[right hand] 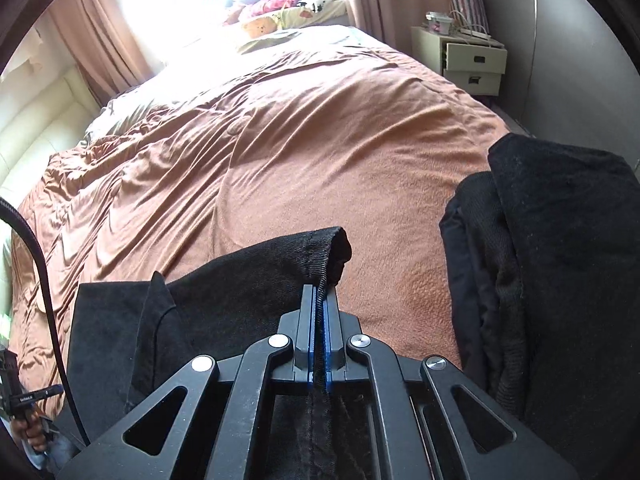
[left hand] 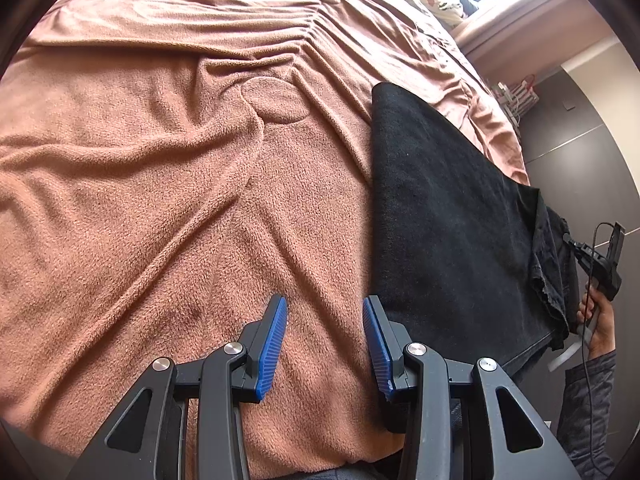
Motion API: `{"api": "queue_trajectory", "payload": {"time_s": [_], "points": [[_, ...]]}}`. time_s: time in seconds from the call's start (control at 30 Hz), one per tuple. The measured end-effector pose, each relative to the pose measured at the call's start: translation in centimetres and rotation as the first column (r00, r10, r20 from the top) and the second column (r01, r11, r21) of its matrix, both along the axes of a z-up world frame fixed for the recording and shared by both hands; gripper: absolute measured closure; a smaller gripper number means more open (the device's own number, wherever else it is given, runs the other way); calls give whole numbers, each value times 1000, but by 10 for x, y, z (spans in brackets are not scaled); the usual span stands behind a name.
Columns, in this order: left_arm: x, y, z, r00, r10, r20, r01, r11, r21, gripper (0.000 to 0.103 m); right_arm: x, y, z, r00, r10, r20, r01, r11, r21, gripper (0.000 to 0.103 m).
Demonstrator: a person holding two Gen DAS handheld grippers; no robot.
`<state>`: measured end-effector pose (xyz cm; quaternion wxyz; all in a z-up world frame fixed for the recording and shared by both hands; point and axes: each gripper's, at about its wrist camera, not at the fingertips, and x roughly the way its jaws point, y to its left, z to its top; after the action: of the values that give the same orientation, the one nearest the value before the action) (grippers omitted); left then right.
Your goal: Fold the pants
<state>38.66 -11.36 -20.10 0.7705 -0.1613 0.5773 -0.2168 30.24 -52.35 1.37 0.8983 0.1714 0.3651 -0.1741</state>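
Black pants (left hand: 448, 216) lie spread along the right part of the bed in the left wrist view, one end bunched at the bed's edge. My left gripper (left hand: 325, 312) is open and empty, low over the brown blanket just left of the pants. My right gripper (right hand: 321, 292) is shut on a hemmed edge of the black pants (right hand: 256, 272) and holds it above the bed. The right gripper also shows in the left wrist view (left hand: 592, 256) at the pants' bunched end.
The bed is covered by a wrinkled brown fleece blanket (left hand: 160, 160). A pile of other black clothes (right hand: 552, 264) lies at the right. Pillows and soft toys (right hand: 288, 8) are at the far end. A bedside drawer unit (right hand: 468, 56) stands at the far right.
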Motion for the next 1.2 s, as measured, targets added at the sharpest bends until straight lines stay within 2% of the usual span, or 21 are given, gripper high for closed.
{"api": "queue_trajectory", "payload": {"time_s": [0.1,0.2,0.27,0.3,0.33,0.37,0.4,0.43,0.77,1.0,1.2], "points": [[-3,1,-1,1000,3,-3,-3,1000,-10,61,10,7,-8,997,-64,-51,61,996,-61,103],[-6,1,1,1000,-2,-1,2,1000,-14,61,24,19,-25,987,-60,-148,48,995,-83,102],[-7,1,2,1000,-7,2,7,1000,-17,61,21,27,-23,987,-57,-151,40,993,-109,97],[-8,1,2,1000,-8,1,8,1000,-20,61,17,32,-19,989,-48,-140,33,993,-114,87],[-8,1,2,1000,-9,2,9,1000,-22,61,11,37,-14,993,-33,-115,19,993,-117,68],[-7,0,3,1000,-8,3,9,1000,-24,61,5,41,-10,995,-22,-97,10,992,-124,57],[-8,-2,3,1000,-7,4,8,1000,-27,61,-2,47,-4,997,-12,-76,1,990,-141,40],[-8,-2,3,1000,-8,4,8,999,-31,61,-8,54,1,998,0,-58,-10,987,-159,35],[-12,-5,6,1000,-17,4,17,999,-32,61,-53,103,-15,979,179,-93,-192,967,-168,35],[-13,-12,6,1000,-21,5,21,1000,-23,61,-57,138,-29,941,304,-151,-330,925,-190,35],[-16,-21,4,999,-35,-5,35,999,-22,63,-57,153,-41,914,357,-193,-394,893,-216,35]]}}
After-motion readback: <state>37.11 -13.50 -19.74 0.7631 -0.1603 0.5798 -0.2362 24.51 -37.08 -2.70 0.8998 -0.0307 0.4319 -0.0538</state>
